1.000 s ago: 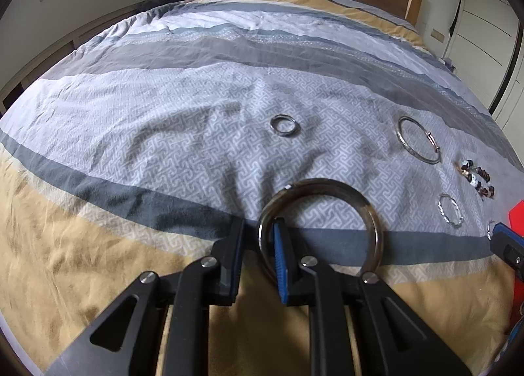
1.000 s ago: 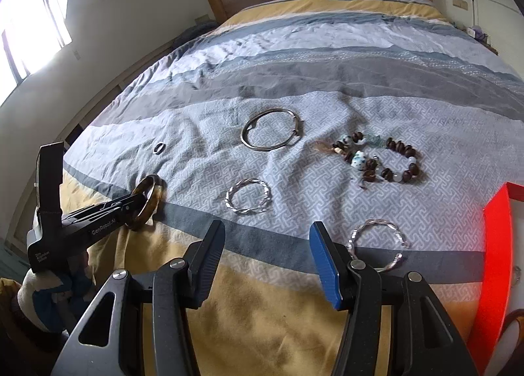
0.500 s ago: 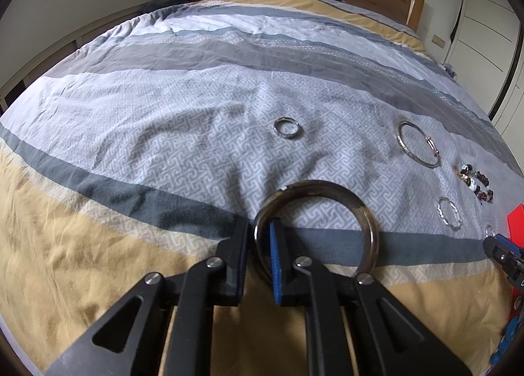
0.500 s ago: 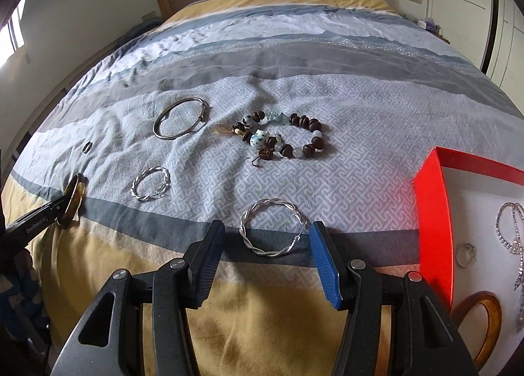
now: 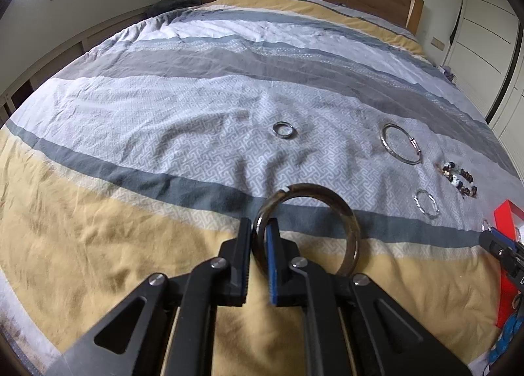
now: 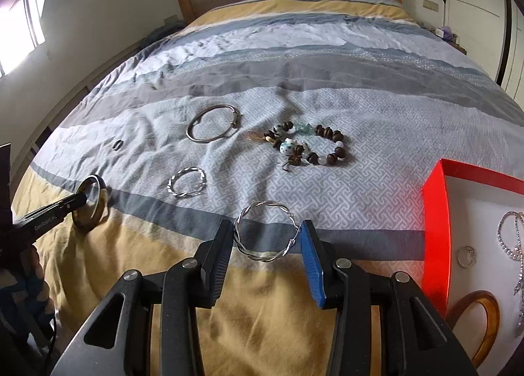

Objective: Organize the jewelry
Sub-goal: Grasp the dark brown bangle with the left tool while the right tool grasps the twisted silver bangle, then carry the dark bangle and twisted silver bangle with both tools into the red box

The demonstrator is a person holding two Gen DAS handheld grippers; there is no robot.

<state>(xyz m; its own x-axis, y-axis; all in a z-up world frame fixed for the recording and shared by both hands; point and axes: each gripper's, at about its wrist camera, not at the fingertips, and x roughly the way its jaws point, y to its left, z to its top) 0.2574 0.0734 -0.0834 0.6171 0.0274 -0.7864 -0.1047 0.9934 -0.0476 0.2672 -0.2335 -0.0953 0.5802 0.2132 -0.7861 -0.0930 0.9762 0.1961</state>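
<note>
My left gripper is shut on the rim of a dark brown bangle, its jaws still closing, and holds it just above the yellow band of the bedspread. In the right wrist view the same bangle hangs from it at the far left. My right gripper has a twisted silver bangle between its jaws. They are closing, and both pads touch the bangle's sides. The red box with a white floor stands to its right.
On the bedspread lie a small ring, a thin silver bangle, a beaded bracelet and a second twisted bangle. The box holds a necklace, a ring and a wooden bangle.
The left jaws closed onto the dark bangle's rim and lifted it slightly. The right gripper swung right over the twisted silver bangle and narrowed onto it.
</note>
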